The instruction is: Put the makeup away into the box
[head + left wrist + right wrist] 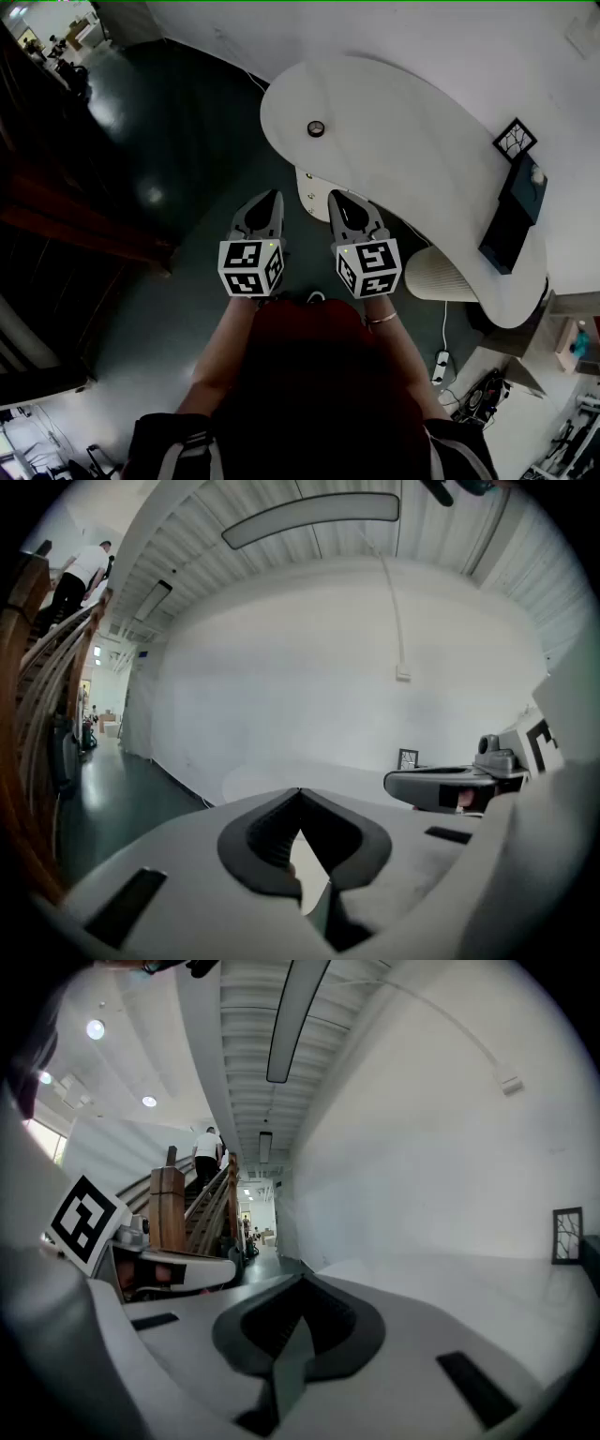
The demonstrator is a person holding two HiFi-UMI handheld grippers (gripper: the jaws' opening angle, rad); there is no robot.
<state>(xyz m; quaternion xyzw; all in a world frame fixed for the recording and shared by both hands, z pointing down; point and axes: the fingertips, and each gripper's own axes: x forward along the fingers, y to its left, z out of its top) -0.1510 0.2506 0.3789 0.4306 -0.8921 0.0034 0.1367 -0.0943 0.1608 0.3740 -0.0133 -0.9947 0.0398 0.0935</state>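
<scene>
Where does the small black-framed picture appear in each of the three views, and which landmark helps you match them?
Head view: the framed picture stands at the upper right, on the white table near the wall.
Left gripper view: right of centre, at mid-height.
Right gripper view: at the far right edge, at mid-height.
Shared landmark: the white table that it stands on, which shows in all three views.

Glossy dark floor (169, 122), smooth matt white table (403, 159), wooden banister (167, 1208).
</scene>
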